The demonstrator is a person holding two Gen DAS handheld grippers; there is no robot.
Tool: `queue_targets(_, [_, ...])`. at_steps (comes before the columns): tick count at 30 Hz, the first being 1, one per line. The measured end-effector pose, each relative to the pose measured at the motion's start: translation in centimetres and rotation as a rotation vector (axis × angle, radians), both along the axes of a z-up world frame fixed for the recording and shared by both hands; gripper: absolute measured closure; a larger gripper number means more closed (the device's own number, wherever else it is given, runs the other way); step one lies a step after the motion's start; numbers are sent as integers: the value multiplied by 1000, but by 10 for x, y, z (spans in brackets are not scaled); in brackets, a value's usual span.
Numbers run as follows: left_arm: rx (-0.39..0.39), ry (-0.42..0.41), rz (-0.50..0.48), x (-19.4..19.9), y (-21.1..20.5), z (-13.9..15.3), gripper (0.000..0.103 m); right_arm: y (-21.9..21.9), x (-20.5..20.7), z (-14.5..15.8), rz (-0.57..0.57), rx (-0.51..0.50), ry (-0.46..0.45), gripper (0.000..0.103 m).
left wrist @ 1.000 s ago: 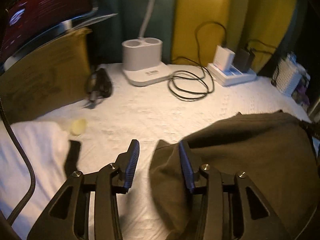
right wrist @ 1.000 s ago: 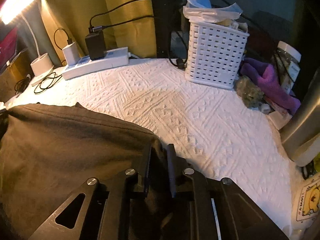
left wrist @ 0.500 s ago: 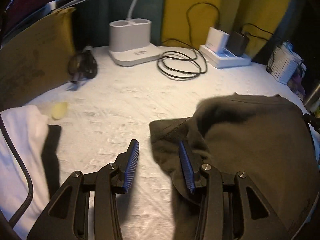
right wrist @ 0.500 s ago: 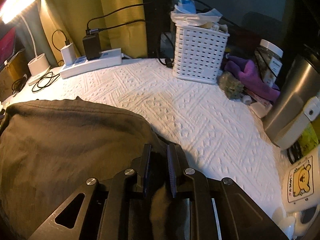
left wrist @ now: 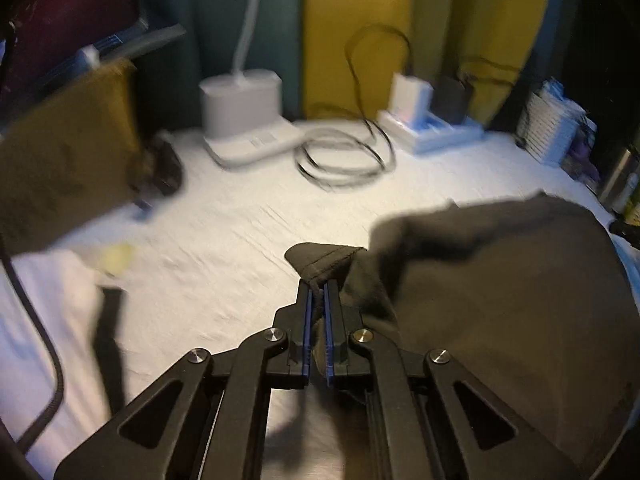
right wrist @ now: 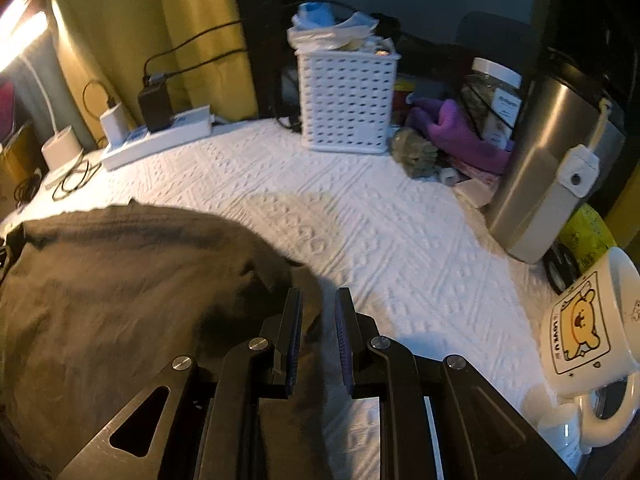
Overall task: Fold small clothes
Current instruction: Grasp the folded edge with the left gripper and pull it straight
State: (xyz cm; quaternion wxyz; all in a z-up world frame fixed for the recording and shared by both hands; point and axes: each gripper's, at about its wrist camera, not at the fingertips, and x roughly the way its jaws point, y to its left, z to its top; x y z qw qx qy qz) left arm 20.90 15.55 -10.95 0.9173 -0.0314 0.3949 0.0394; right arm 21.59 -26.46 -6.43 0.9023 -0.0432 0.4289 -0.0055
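Left wrist view: left tongs (left wrist: 317, 292) pinch the shirt (left wrist: 500, 300) hem; right tongs (right wrist: 318, 312) parted, probably loose. Lift evenly.

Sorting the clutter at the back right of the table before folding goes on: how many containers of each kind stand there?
White perforated basket: 1
Clear jar with white lid: 1
Steel tumbler: 1
White cartoon bear mug: 1
Total: 4

I see a white embossed cloth-covered table (right wrist: 400, 240) bearing the dark garment (right wrist: 120, 280), power strip (right wrist: 160, 142), basket (right wrist: 346, 104), mug (right wrist: 588, 320) and steel tumbler (right wrist: 548, 168).
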Motion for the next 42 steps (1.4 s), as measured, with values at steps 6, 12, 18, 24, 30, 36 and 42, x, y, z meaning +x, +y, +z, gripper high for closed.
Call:
queue_targets(6, [125, -39, 84, 7, 20, 11, 99, -13, 16, 0, 11, 91, -23, 19])
queue_targets(12, [148, -24, 86, 2, 17, 1, 99, -25, 43, -19, 4, 191, 28, 53])
queue_targets(18, [140, 32, 81, -10, 15, -9, 99, -12, 43, -27, 61, 215, 53, 69])
queue_targets(24, [126, 70, 63, -24, 10, -19, 99, 14, 37, -29, 132, 176, 78, 75])
queue_targets(30, [108, 54, 65, -30, 9, -16, 99, 24, 17, -7, 110, 66, -46, 95])
queue_targets(36, [112, 41, 59, -18, 10, -15, 99, 3, 16, 8, 13, -5, -136, 95])
queue_targets(42, [81, 60, 80, -4, 15, -25, 99, -18, 33, -19, -54, -4, -6, 95])
